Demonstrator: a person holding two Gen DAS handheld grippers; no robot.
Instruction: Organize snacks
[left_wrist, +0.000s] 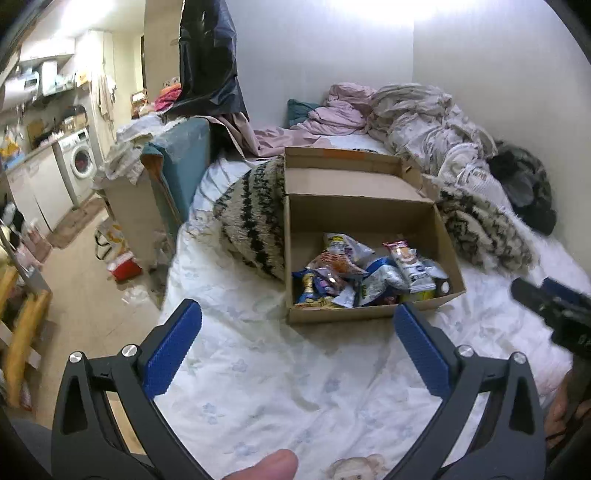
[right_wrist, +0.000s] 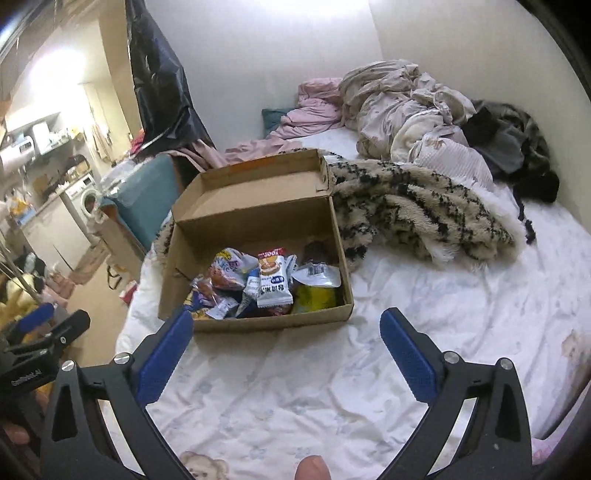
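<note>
An open cardboard box (left_wrist: 373, 214) (right_wrist: 258, 229) stands on the bed with its lid flap leaning back. Several snack packets (left_wrist: 354, 275) (right_wrist: 258, 284) lie heaped in its front half, among them a white and red packet (right_wrist: 272, 282). My left gripper (left_wrist: 297, 314) hovers over the white sheet just in front of the box, open and empty. In the right wrist view my right gripper (right_wrist: 286, 325) also hangs before the box's front wall, open with nothing between its blue pads. The right gripper's tip (left_wrist: 554, 306) shows at the left view's right edge, and the left gripper (right_wrist: 44, 332) at the other view's left edge.
A white floral sheet (left_wrist: 295, 369) covers the bed. A fluffy patterned blanket (right_wrist: 413, 214) and crumpled bedding (left_wrist: 417, 118) lie behind and beside the box. Left of the bed are a teal board (left_wrist: 184, 158), a washing machine (left_wrist: 79, 162) and a cluttered floor (left_wrist: 92, 295).
</note>
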